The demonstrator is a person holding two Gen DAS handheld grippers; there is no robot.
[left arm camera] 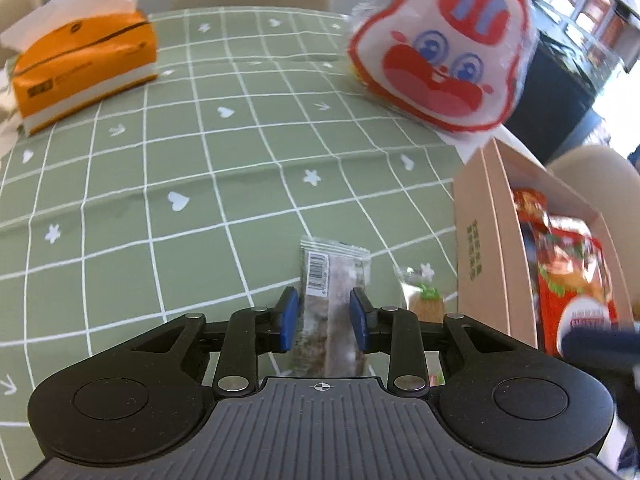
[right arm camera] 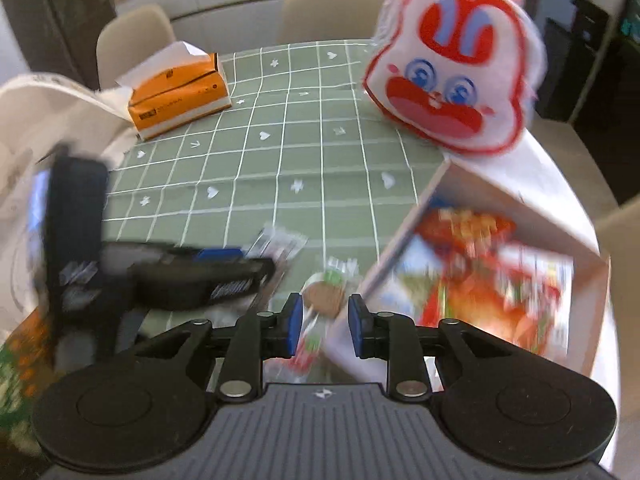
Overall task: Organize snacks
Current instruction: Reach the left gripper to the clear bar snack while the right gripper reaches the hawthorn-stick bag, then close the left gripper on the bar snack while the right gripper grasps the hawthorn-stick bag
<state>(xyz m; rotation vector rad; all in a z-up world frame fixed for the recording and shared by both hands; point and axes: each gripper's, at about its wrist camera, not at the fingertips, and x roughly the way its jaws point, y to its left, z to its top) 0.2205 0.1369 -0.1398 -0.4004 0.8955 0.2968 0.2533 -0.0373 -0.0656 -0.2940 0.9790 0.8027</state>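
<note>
My left gripper [left arm camera: 324, 318] is shut on a clear-wrapped brown snack bar [left arm camera: 334, 280] with a barcode, held just above the green checked tablecloth [left arm camera: 200, 160]. A small clear cookie packet [left arm camera: 424, 300] lies on the cloth to its right, beside the open cardboard box [left arm camera: 480, 240]. Red snack packets [left arm camera: 568, 272] fill that box. In the right wrist view my right gripper [right arm camera: 325, 320] hovers over the box's near wall [right arm camera: 384, 256]. Its jaws stand a narrow gap apart and grip nothing. The blurred cookie packet [right arm camera: 324, 298] lies below them, and the snack bar [right arm camera: 280, 242] is to the left.
A rabbit-face bag [left arm camera: 440, 48] sits at the table's far right and an orange tissue box [left arm camera: 84, 64] at the far left. Beige chairs [right arm camera: 340, 4] stand behind the table. White cloth [right arm camera: 60, 112] lies at the left edge. A dark blur [left arm camera: 600, 344] crosses the box.
</note>
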